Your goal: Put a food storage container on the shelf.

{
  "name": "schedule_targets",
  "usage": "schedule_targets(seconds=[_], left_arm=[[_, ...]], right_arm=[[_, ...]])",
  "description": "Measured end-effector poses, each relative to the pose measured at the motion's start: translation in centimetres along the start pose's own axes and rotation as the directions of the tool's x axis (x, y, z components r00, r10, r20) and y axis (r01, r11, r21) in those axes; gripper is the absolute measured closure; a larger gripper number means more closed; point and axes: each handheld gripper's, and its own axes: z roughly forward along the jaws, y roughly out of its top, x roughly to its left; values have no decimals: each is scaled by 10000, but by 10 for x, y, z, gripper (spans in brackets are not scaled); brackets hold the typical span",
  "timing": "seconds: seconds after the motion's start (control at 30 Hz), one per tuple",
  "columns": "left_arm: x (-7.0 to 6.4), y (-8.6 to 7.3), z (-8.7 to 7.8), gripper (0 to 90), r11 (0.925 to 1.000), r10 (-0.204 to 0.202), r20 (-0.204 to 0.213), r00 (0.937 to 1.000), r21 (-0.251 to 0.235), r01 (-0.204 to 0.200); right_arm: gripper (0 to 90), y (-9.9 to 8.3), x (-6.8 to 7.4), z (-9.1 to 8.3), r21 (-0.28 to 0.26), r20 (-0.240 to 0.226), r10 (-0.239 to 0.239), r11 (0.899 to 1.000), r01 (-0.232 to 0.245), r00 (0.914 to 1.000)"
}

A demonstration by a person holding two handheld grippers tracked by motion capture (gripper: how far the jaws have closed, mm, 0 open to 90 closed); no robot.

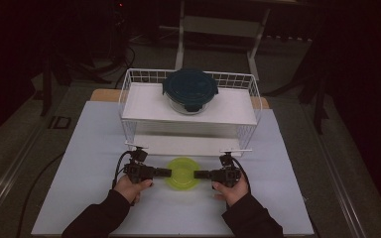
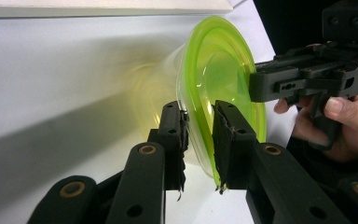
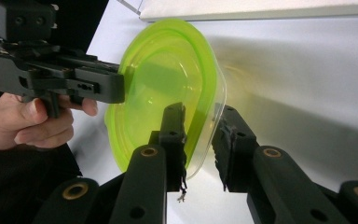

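A translucent green bowl (image 1: 182,172) sits low over the white table just in front of the wire rack. My left gripper (image 1: 167,172) comes in from the bowl's left and my right gripper (image 1: 197,174) from its right, the two facing each other. In the left gripper view my left gripper (image 2: 198,109) is shut on the green bowl (image 2: 219,70), one jaw outside the wall and one inside. In the right gripper view my right gripper (image 3: 205,109) grips the opposite rim of the green bowl (image 3: 168,79) the same way. Each gripper view also shows the other hand and its gripper.
A white wire rack (image 1: 129,99) with two shelves stands right behind the bowl. A glass container with a dark teal lid (image 1: 190,89) rests on its upper shelf. The white table (image 1: 89,148) has bare room left and right of the hands.
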Motion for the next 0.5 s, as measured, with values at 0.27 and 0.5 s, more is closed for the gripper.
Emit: schedule_targets(seconds=[0.27, 0.5], left_arm=[[-4, -4, -3, 753, 9998, 171, -195, 9997, 144, -168], [-5, -8, -7, 768, 9996, 30, -89, 10000, 279, -27]], right_arm=[[763, -4, 10, -2, -51, 346, -251, 9997, 253, 9991], [779, -5, 15, -3, -21, 415, -549, 9985, 550, 9976]])
